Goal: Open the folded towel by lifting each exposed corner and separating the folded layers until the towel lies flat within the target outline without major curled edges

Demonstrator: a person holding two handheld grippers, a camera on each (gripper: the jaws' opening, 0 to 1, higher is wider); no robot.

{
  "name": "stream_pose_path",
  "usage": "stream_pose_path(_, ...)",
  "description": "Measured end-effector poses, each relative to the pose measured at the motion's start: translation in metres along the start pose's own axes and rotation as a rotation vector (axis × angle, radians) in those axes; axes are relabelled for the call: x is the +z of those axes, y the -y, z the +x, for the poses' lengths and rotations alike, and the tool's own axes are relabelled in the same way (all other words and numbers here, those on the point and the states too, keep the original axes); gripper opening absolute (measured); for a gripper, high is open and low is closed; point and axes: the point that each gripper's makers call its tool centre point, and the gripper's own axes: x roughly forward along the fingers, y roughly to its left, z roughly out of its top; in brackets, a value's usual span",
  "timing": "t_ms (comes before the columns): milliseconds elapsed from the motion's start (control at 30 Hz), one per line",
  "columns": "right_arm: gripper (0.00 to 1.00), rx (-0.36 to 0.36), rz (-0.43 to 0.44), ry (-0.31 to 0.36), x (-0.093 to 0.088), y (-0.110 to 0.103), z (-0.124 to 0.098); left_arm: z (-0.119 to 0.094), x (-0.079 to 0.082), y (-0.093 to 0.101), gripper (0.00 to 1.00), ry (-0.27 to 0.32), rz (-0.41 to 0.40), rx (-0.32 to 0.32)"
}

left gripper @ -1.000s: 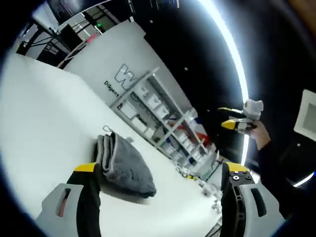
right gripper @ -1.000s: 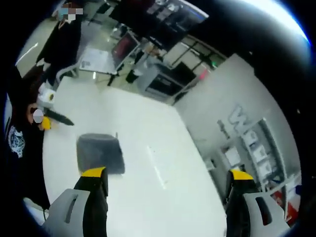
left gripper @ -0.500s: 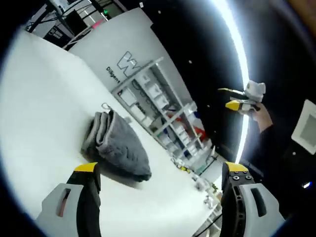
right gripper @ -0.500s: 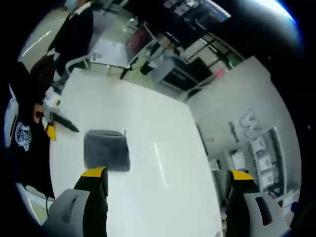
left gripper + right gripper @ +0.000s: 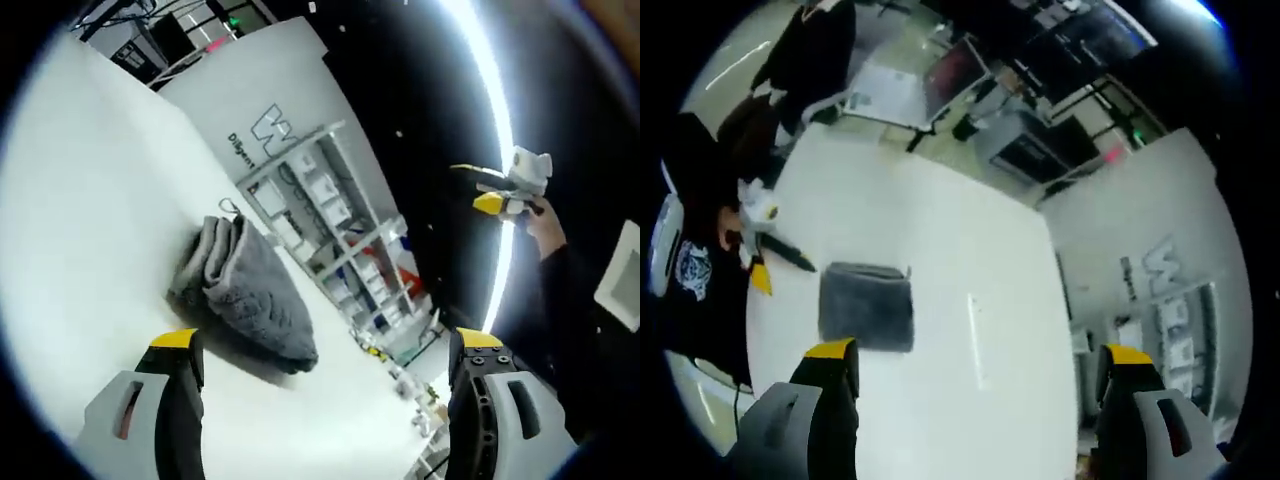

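Note:
A folded grey towel [image 5: 246, 296] lies on the white table [image 5: 90, 220], a small loop at its far corner. In the left gripper view my left gripper [image 5: 320, 400] is open, its jaws wide apart just short of the towel. The right gripper [image 5: 500, 190] shows at the upper right of that view, held high in a hand. In the right gripper view the same towel [image 5: 867, 306] is a dark square on the table [image 5: 940, 240], well below my open right gripper [image 5: 975, 395]. The left gripper [image 5: 770, 255] appears at the towel's left edge there.
A grey partition wall with lettering [image 5: 262, 128] and shelving racks [image 5: 330, 215] stand past the table's far side. A faint line marks the tabletop [image 5: 974, 340] to the right of the towel. A person in dark clothes [image 5: 805, 55] stands beyond the table; desks and monitors [image 5: 950, 80] lie behind.
Both cameras have shifted: the towel sits a little nearer in the left gripper view, and the right gripper view looks down from higher up. The towel stays folded in place.

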Motion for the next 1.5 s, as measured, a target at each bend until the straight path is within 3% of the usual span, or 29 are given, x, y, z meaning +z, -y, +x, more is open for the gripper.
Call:
stream_pose_path(300, 1.00, 0.034, -0.026, -0.001, 0.003, -0.014, 0.014, 0.013, 0.002, -0.005, 1.00, 0.003, -0.020, 0.024)
stream_pose_path(567, 1.00, 0.061, -0.046, -0.020, 0.005, -0.016, 0.040, 0.029, 0.004, -0.005, 1.00, 0.002, 0.008, 0.039)
stream_pose_path(1200, 0.99, 0.146, -0.085, -0.016, 0.015, -0.026, 0.102, 0.036, 0.007, -0.014, 0.96, -0.015, 0.001, 0.083)
stream_pose_path(1300, 0.99, 0.154, -0.090, -0.006, 0.019, -0.027, 0.107, 0.038, 0.008, -0.022, 0.89, -0.012, 0.004, 0.101)
stream_pose_path(1500, 0.98, 0.162, -0.095, 0.001, 0.019, -0.027, 0.112, 0.037, 0.012, -0.037, 0.61, 0.001, 0.017, 0.152)
